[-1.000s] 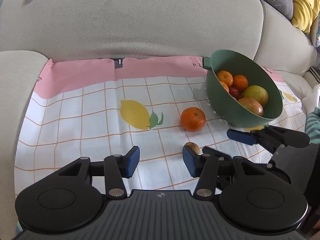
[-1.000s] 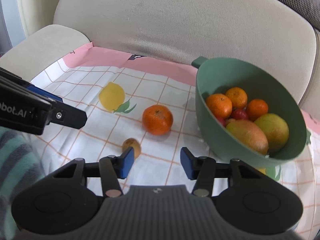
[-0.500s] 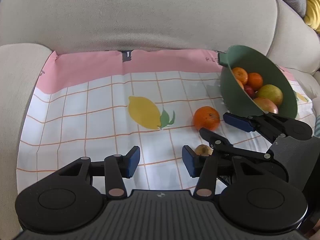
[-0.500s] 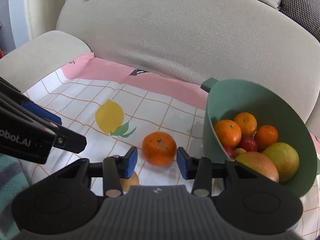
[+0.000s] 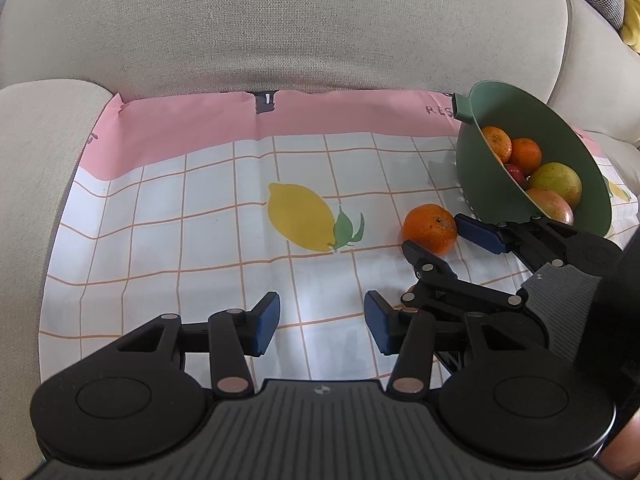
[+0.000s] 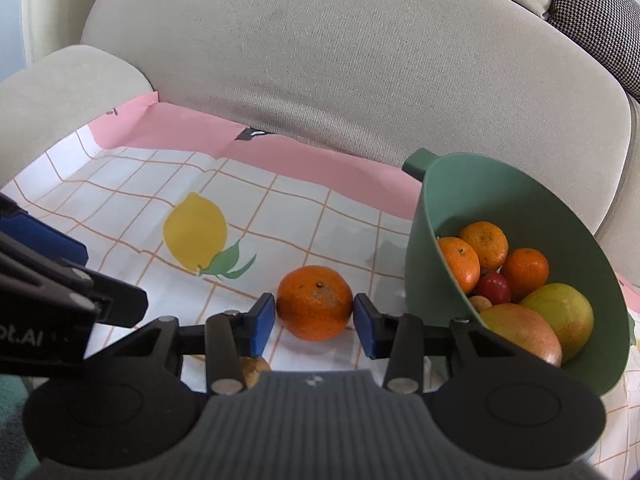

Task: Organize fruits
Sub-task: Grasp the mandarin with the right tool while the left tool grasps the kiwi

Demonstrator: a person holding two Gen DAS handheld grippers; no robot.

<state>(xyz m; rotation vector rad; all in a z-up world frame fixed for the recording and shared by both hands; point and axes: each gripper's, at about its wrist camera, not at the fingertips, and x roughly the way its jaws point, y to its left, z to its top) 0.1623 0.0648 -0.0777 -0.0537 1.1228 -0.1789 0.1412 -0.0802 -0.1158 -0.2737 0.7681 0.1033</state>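
Note:
An orange [image 6: 314, 302] lies on the checked cloth, also seen in the left wrist view [image 5: 430, 229]. My right gripper [image 6: 314, 322] is open with its blue pads on either side of the orange, close to its skin. In the left wrist view the right gripper [image 5: 434, 236] reaches the orange from the right. A green bowl [image 6: 448, 196] tilts to the right of it and holds several oranges, a mango and a red fruit; it also shows in the left wrist view [image 5: 482, 152]. A small brownish fruit [image 6: 252, 368] lies under the right gripper's left finger. My left gripper [image 5: 320, 322] is open and empty above the cloth.
The cloth [image 5: 200, 208] with a printed lemon [image 5: 300, 216] covers a beige sofa seat. The sofa back [image 5: 280, 28] rises behind and an armrest [image 5: 36, 152] stands at the left. The left gripper's body [image 6: 48, 304] sits left of the right gripper.
My right gripper has moved forward and down until its pads flank the orange. The left gripper has drifted left, away from the bowl. The small brownish fruit is now mostly hidden.

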